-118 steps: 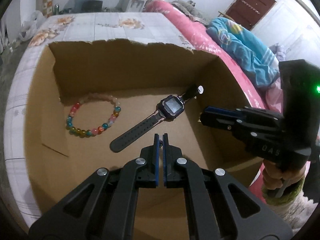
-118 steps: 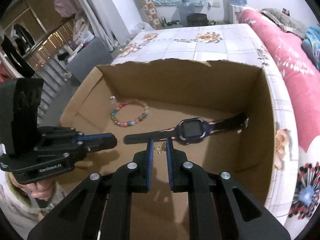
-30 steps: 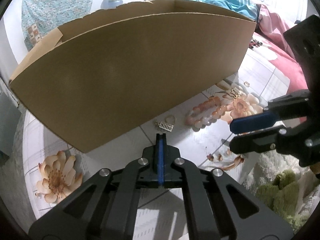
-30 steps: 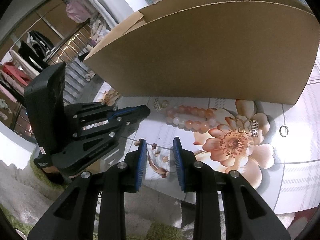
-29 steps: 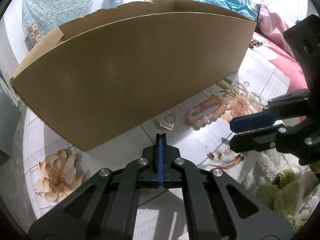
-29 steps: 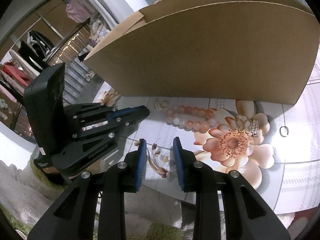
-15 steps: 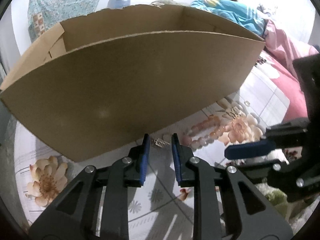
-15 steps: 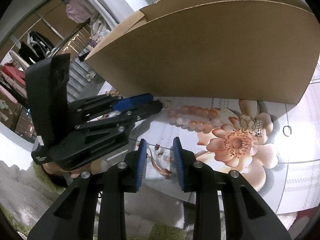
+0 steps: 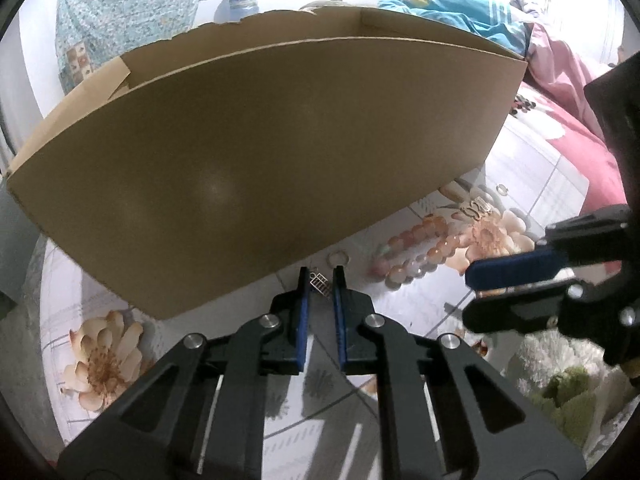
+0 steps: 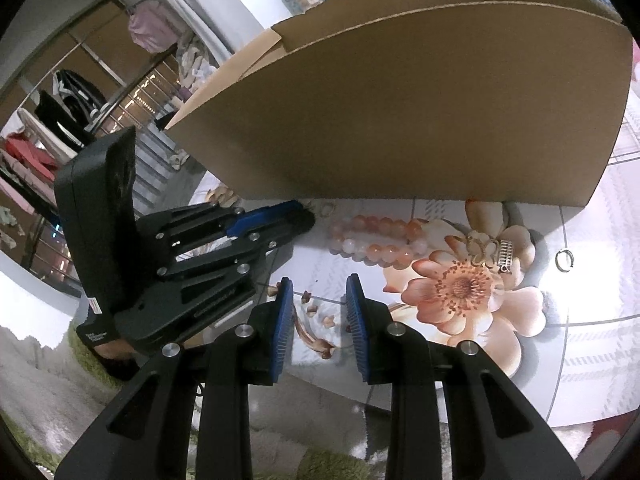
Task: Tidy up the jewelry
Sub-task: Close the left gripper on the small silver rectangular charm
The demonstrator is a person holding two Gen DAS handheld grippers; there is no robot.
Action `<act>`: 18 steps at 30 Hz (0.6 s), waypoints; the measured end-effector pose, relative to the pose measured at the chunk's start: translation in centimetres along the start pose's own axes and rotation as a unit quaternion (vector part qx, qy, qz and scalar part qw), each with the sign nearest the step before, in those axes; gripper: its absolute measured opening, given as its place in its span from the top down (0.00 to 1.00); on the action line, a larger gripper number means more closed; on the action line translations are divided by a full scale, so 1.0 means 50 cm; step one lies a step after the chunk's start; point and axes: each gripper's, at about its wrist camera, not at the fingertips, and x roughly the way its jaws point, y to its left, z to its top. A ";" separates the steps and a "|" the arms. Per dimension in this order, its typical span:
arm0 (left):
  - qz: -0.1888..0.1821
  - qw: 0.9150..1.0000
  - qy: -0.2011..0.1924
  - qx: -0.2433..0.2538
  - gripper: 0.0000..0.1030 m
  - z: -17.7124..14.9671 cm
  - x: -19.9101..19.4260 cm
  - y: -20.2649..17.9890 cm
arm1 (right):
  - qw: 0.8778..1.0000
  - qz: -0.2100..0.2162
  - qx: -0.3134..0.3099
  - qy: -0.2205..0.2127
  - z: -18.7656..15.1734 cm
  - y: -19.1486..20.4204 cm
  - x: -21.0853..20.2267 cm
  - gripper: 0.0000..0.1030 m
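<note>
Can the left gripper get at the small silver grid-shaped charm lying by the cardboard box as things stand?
Probably yes: the small silver grid-shaped charm already lies between the tips of the left gripper, whose jaws have just been closing; the brown cardboard box stands just behind, not between.

— How do the two tools look?
— Both are black plastic. The left gripper has blue pads and round silver screws on its arms. The right gripper has the same blue ribbed pads.
— Any marking?
— A small red and white label on the left one's body.
</note>
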 end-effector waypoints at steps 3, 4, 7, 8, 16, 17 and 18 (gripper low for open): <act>0.005 1.000 0.002 -0.003 0.90 -0.012 -0.011 0.009 | 1.000 -0.001 -0.004 -0.007 0.000 0.002 -0.010 0.73; 0.007 1.000 0.003 -0.006 0.90 -0.017 -0.015 0.013 | 1.000 -0.006 -0.011 -0.013 0.002 0.008 -0.013 0.73; 0.013 1.000 0.004 -0.015 0.90 -0.028 -0.023 0.025 | 0.998 -0.024 -0.042 -0.030 0.013 0.032 -0.015 0.73; 0.014 1.000 0.004 -0.018 0.90 -0.031 -0.026 0.028 | 0.998 -0.030 -0.051 -0.034 0.019 0.039 -0.014 0.73; 0.016 0.999 0.000 -0.032 0.90 -0.046 -0.038 0.042 | 0.983 -0.113 -0.143 -0.026 0.059 0.097 0.059 0.74; 0.015 0.999 0.000 -0.032 0.90 -0.047 -0.039 0.043 | 0.981 -0.122 -0.151 -0.024 0.060 0.101 0.068 0.74; 0.013 0.999 0.000 -0.033 0.90 -0.048 -0.039 0.044 | 0.979 -0.128 -0.156 -0.023 0.061 0.102 0.073 0.74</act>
